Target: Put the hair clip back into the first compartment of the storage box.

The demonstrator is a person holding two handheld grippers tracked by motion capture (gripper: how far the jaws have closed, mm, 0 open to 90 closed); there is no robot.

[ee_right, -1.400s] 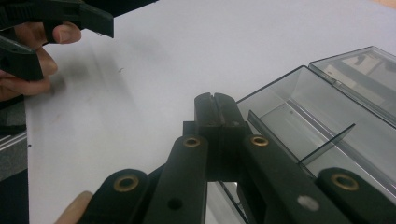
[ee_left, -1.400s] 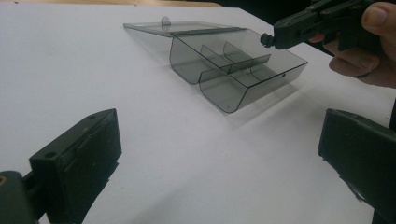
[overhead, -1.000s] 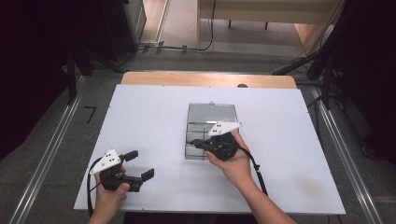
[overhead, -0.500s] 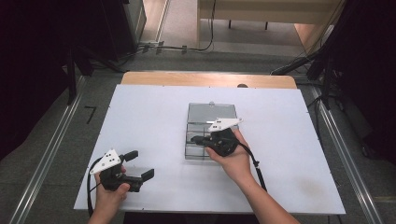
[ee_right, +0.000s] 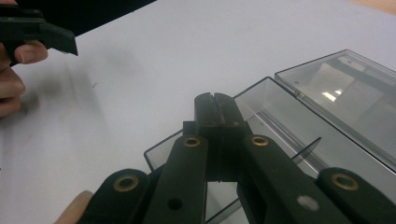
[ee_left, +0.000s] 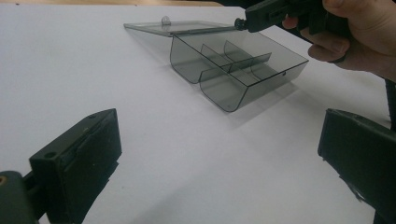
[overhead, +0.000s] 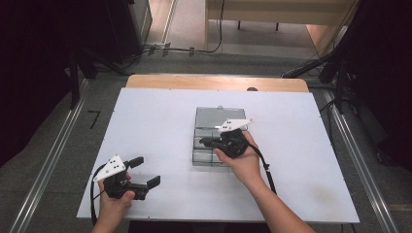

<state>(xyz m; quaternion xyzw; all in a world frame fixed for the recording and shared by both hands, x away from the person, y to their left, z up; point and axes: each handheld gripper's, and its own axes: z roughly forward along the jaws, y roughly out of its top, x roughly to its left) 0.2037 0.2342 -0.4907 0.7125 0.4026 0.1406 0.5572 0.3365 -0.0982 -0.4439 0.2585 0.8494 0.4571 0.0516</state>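
A smoky clear plastic box [overhead: 210, 156] with inner dividers lies mid-table, its lid [overhead: 214, 116] folded flat behind it. My right gripper [overhead: 202, 141] hovers over the box's left part, pointing left, jaws shut with nothing between them. In the right gripper view the fingertips [ee_right: 215, 105] are pressed together above the box's [ee_right: 271, 116] near wall, with the lid [ee_right: 336, 93] beyond. My left gripper [overhead: 145, 171] rests near the front left of the table, jaws open and empty. In the left gripper view the box [ee_left: 238, 70] lies ahead, and the right gripper [ee_left: 261, 16] is over it.
The white table top [overhead: 145, 121] spreads wide around the box. A wooden strip [overhead: 214, 82] runs along its far edge. Dark stands and cables sit on the floor beyond. The left gripper [ee_right: 46, 32] shows far off in the right gripper view.
My right gripper has edged slightly farther back over the box. The left gripper and the box have stayed put.
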